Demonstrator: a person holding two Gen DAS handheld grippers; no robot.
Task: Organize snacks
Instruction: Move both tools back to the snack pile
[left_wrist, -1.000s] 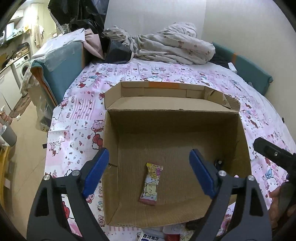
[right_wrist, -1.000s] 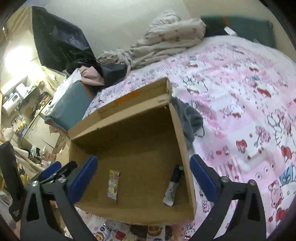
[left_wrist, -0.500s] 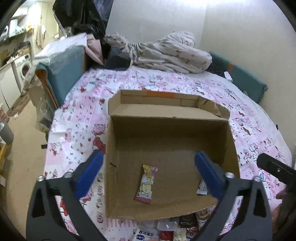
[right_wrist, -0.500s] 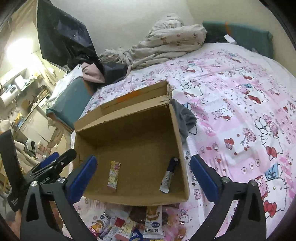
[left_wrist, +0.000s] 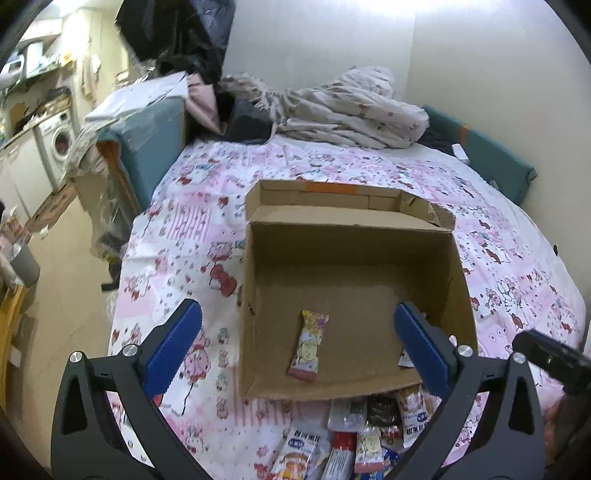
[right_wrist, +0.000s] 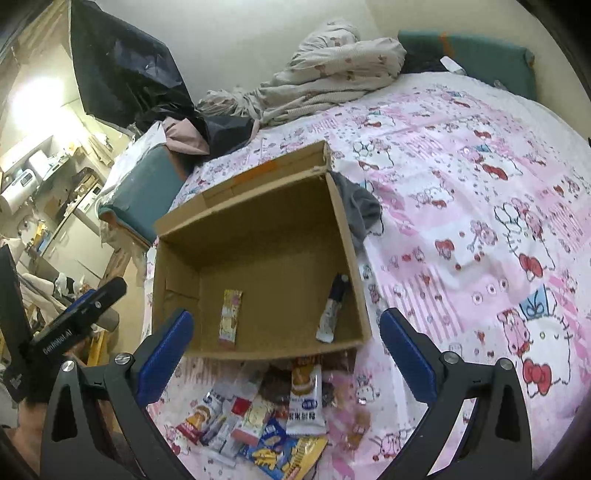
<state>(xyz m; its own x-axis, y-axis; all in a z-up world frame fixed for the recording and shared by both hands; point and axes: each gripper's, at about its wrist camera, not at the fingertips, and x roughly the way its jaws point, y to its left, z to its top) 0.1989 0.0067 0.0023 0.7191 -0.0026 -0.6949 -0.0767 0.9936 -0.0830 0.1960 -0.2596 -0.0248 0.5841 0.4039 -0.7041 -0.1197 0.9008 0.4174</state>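
1. The left gripper (left_wrist: 297, 338) fills the bottom of the left wrist view; its blue-padded fingers (left_wrist: 173, 345) stand wide apart with nothing between them.
2. The right gripper (right_wrist: 286, 343) sits at the bottom of the right wrist view, likewise spread wide and released, holding nothing.
3. A cardboard box (left_wrist: 255, 295) lies open in the middle of both views on a pink cartoon-print bedsheet (left_wrist: 184, 229), its far flap folded back toward the top of the frame.
4. Inside the box, a yellow-and-pink snack bar (left_wrist: 308, 345) lies flat on the floor, toward the lower left of the box in the left wrist view.
5. A black-and-white snack stick (right_wrist: 332, 308) leans against the box's right wall in the right wrist view; in the left wrist view the right finger hides most of it.
6. A pile of snack packets (right_wrist: 258, 410) lies on the sheet just below the box's near edge, at the bottom centre of both frames, between the fingers of each gripper.
7. A grey cloth (right_wrist: 360, 210) lies on the sheet, touching the outside of the box's right wall.
8. A bundle of crumpled bedding (left_wrist: 347, 110) sits at the top centre.
9. A washing machine (left_wrist: 59, 142) shows at the left edge of the left wrist view.
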